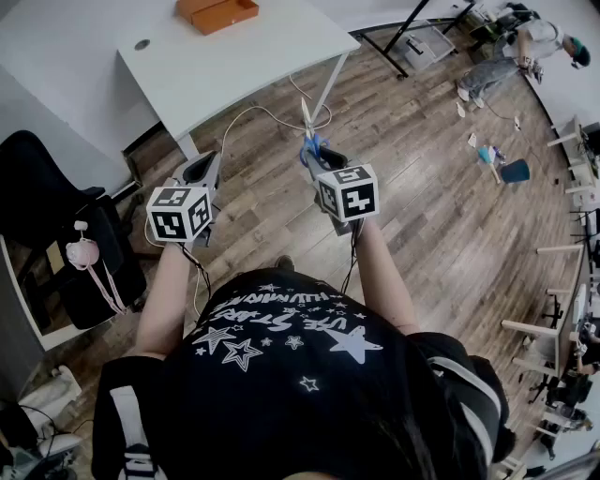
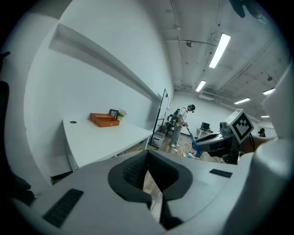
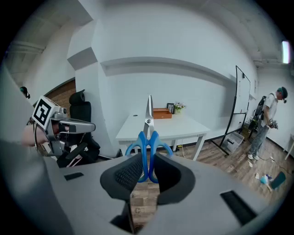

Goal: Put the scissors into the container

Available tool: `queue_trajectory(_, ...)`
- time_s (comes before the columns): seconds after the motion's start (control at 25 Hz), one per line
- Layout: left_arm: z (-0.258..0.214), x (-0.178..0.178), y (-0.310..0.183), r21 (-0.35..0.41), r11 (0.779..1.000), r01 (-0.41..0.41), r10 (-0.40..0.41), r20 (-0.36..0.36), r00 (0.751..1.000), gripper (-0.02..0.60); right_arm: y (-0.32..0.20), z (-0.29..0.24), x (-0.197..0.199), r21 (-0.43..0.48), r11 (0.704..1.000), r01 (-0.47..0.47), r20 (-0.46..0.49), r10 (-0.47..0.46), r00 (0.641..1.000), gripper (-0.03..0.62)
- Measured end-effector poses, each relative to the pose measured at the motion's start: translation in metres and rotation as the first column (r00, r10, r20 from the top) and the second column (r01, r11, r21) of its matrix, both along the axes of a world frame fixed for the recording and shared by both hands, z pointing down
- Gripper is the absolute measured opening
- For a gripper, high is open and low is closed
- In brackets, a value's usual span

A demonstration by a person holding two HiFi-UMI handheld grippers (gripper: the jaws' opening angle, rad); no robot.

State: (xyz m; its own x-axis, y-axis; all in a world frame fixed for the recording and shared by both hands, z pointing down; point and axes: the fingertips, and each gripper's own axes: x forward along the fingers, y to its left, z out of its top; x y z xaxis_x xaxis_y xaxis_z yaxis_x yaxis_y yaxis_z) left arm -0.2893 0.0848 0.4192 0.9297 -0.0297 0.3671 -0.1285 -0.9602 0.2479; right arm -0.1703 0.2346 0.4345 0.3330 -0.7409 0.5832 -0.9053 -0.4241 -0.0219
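The wooden floor (image 1: 422, 206) fills most of the head view, and I stand on it facing a white table (image 1: 234, 56). On my left side there is a black chair (image 1: 37, 197), close to the table's corner. Far at my right another person (image 1: 525, 47) stands on the floor, well apart from me.

On the table, at its far edge, stands the orange box (image 1: 217, 12). It is open at the top, and a small picture frame (image 2: 113, 113) and some flowers (image 2: 121, 113) stand just behind it.

I hold both tongs in the air over the floor, in front of the table. My left tongs (image 2: 148, 172) have the jaws together at the tips, with nothing between them; only a thin strip of floor shows behind the pads. My right tongs (image 3: 146, 160) are clamped on the scissors (image 3: 148, 137). The pads press on the blue handles from both sides, and the closed blades stand up out of the jaws, pointing toward the table. The scissors are well apart from the orange box.
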Motion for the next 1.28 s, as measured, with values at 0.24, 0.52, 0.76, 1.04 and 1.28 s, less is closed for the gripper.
queue_trajectory(0.24, 0.002, 0.015, 0.008, -0.004, 1.000, 0.011, -0.011, 0.004, 1.000, 0.019, 0.008, -0.001, 0.015, 0.006, 1.000, 0.004, -0.003, -0.004, 1.000, 0.095)
queue_trajectory(0.52, 0.000, 0.037, 0.025, 0.008, 1.000, 0.023, -0.023, 0.013, 1.000, 0.020, 0.026, 0.001, 0.039, 0.024, 1.000, 0.001, 0.009, -0.001, 1.000, 0.097)
queue_trajectory(0.76, 0.008, 0.055, 0.051, 0.011, 0.999, 0.043, -0.043, 0.034, 0.998, 0.020, 0.046, 0.015, 0.054, 0.044, 0.998, 0.035, 0.050, -0.037, 0.998, 0.095)
queue_trajectory(1.04, 0.012, 0.069, 0.065, 0.029, 0.995, 0.092, -0.093, 0.032, 0.995, 0.020, 0.065, 0.029, 0.072, 0.046, 0.995, 0.086, 0.060, -0.089, 0.994, 0.096)
queue_trajectory(1.28, 0.010, 0.067, 0.058, 0.029, 0.986, 0.164, -0.165, 0.024, 0.986, 0.020, 0.070, 0.037, 0.089, 0.051, 0.995, 0.087, 0.077, -0.090, 0.993, 0.097)
